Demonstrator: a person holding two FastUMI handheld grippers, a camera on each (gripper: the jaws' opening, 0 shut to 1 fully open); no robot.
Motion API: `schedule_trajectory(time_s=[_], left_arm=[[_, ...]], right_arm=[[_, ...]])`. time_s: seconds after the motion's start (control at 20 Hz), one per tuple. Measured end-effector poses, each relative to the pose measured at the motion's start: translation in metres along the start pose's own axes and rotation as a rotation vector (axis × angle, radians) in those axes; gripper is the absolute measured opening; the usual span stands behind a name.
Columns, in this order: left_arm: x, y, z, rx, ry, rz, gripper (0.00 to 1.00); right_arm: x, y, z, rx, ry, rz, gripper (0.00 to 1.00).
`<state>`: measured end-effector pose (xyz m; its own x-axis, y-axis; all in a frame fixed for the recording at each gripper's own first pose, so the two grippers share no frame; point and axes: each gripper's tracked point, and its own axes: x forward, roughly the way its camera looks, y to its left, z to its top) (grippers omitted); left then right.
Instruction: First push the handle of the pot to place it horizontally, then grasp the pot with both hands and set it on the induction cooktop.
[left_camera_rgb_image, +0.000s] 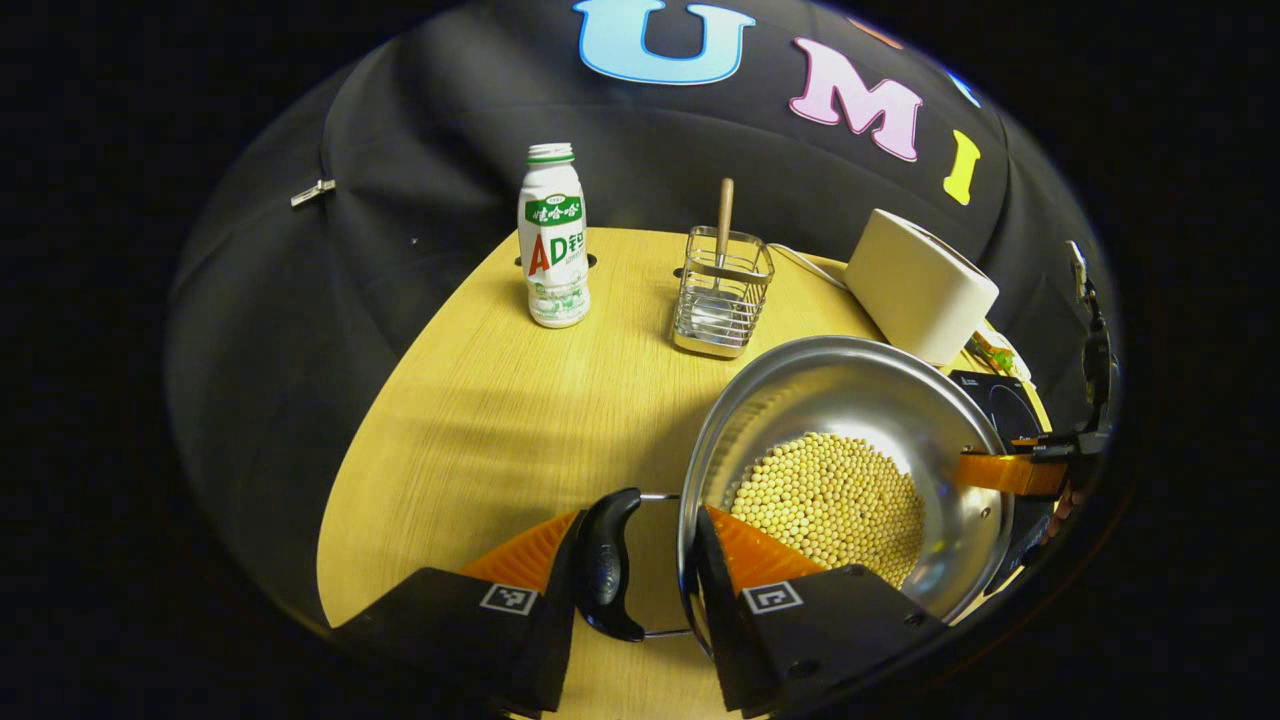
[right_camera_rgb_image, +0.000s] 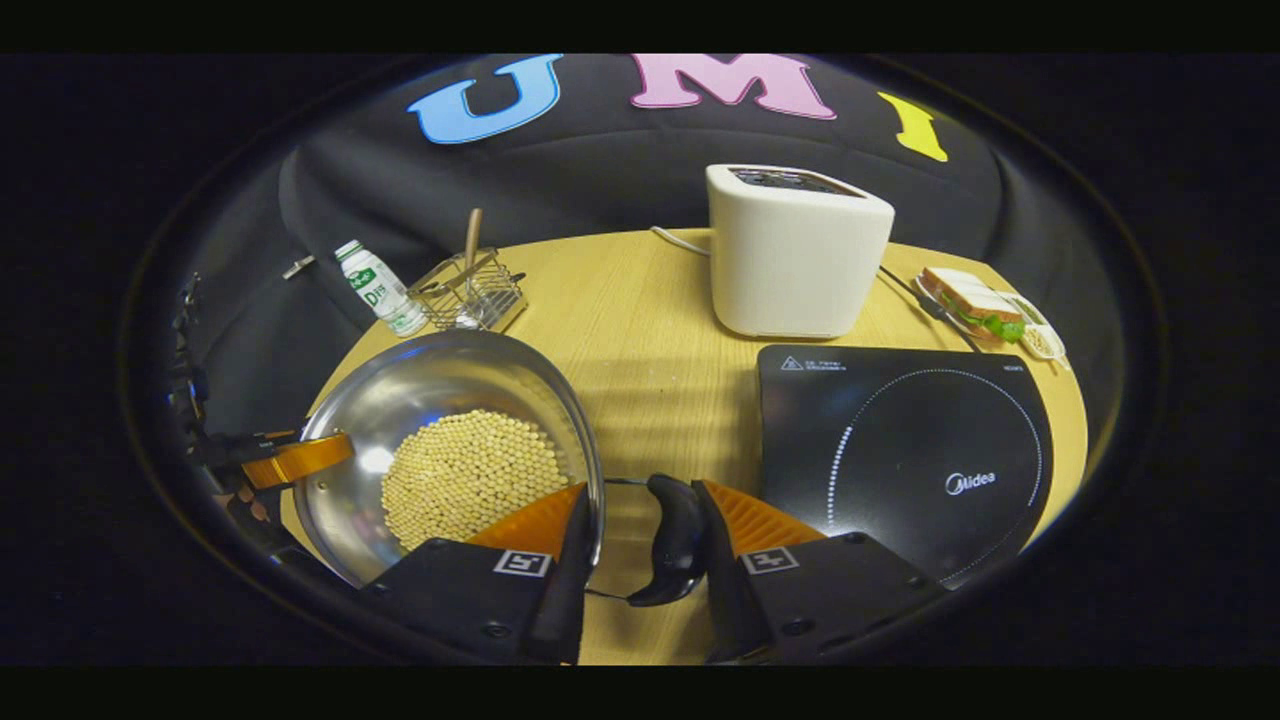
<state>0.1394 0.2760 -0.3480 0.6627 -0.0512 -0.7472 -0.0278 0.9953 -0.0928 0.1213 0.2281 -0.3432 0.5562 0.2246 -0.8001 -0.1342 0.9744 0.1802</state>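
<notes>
A steel pot holding soybeans sits on the wooden table, left of the black induction cooktop. My left gripper straddles one black side handle: one finger lies against the handle's outer edge, the other against the inside of the pot wall. My right gripper holds the opposite handle the same way. Each gripper's finger also shows at the pot's far rim in the other view, the right one's and the left one's.
At the back of the table stand a white drink bottle, a wire utensil holder with a wooden-handled tool, and a white toaster. A sandwich on a plate lies behind the cooktop at the right edge.
</notes>
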Motion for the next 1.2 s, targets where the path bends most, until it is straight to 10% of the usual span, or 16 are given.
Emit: schedule_trajectory(time_s=[1.2], left_arm=[[-0.044,-0.227,0.05,0.035,0.021,-0.113,0.59]], right_arm=[[-0.111,-0.205,0.047,0.042,-0.022,-0.064,0.53]])
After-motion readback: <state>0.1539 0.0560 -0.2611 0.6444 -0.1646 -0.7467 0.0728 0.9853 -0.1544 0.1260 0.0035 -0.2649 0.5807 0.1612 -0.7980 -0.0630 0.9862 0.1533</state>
